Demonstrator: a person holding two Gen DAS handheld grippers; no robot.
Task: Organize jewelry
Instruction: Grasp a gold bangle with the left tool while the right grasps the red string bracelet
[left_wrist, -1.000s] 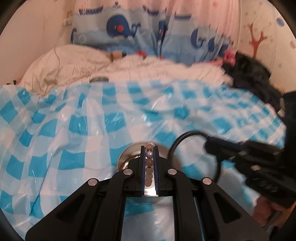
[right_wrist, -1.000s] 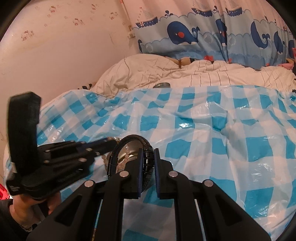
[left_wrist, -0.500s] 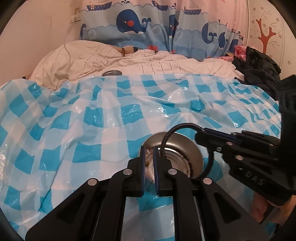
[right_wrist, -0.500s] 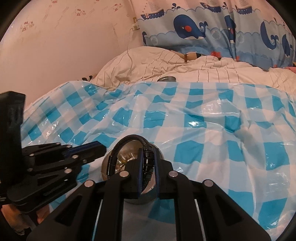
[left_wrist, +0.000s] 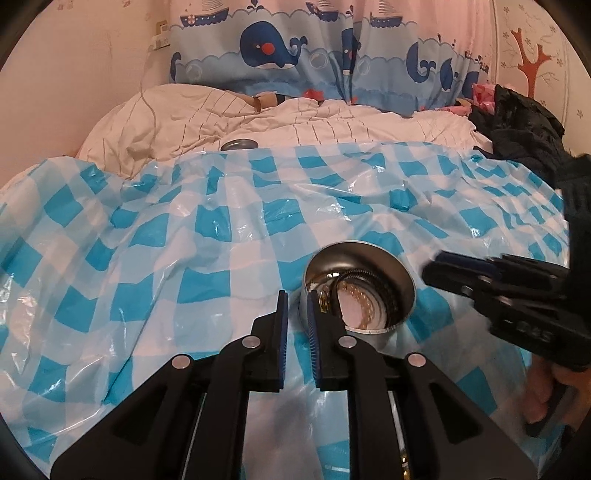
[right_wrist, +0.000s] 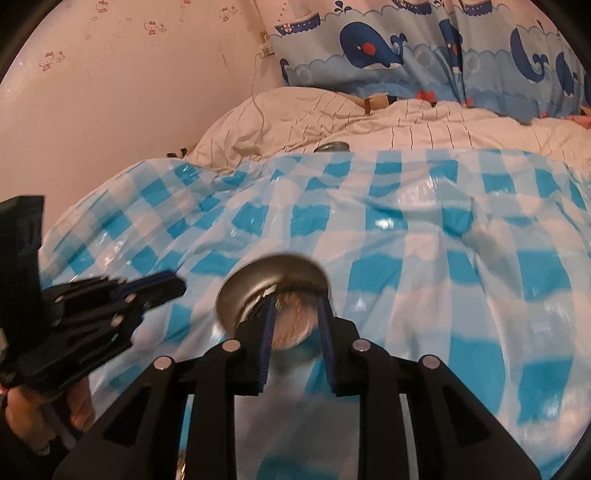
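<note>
A small steel bowl (left_wrist: 400, 273) stands on the blue-and-white checked plastic sheet (left_wrist: 184, 266). Inside it lie a black ribbed bracelet (left_wrist: 388, 295) and a string of pale amber beads (left_wrist: 364, 302). My left gripper (left_wrist: 297, 295) is slightly open and empty, just left of the bowl's near rim. My right gripper (right_wrist: 295, 301) is open and empty, its fingers spread over the bowl (right_wrist: 236, 295). The right gripper also shows in the left wrist view (left_wrist: 495, 273), right of the bowl. The left gripper shows in the right wrist view (right_wrist: 147, 291), left of the bowl.
A white striped duvet (left_wrist: 295, 125) lies behind the sheet, with a round metal lid (left_wrist: 239, 144) at its edge. Whale-print curtains (left_wrist: 332, 55) hang behind. Dark clothing (left_wrist: 524, 122) is piled at far right. A pink wall (right_wrist: 110, 110) borders the left.
The left gripper opened, dropped the beads into the bowl and pulled back to the left. The right gripper opened and released the black bracelet, which now lies in the bowl.
</note>
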